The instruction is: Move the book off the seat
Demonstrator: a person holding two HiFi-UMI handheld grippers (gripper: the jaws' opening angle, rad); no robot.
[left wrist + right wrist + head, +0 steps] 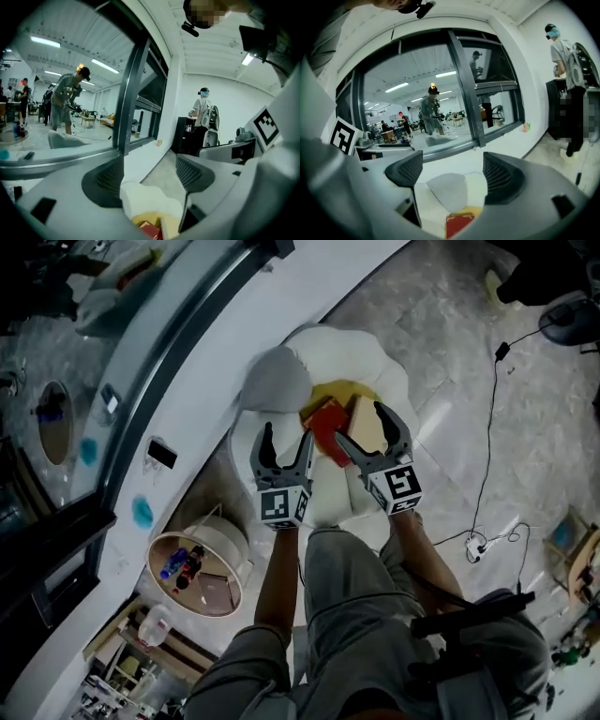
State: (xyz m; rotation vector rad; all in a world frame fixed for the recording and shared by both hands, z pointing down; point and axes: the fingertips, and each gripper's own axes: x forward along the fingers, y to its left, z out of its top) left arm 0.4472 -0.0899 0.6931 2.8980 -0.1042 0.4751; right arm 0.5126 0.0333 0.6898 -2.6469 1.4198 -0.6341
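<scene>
A red book (328, 427) lies on the yellow middle (339, 390) of a white flower-shaped seat (361, 357), beside a tan book (362, 414). A grey cushion (277, 379) rests on the seat's left side. My left gripper (286, 439) hovers open over the seat's near left part. My right gripper (364, 426) hangs open above the two books, holding nothing. In the left gripper view the open gripper (150, 180) looks over the seat (145, 197), with the red book (151, 230) at the bottom edge. The right gripper (452, 176) frames the grey cushion (450, 190) and the red book (457, 225).
A round side table (178, 592) with bottles stands left of my legs. A white sill (216, 362) and a glass wall run behind the seat. A black cable (487, 446) trails across the floor at the right. A person (202, 112) stands by a dark cabinet.
</scene>
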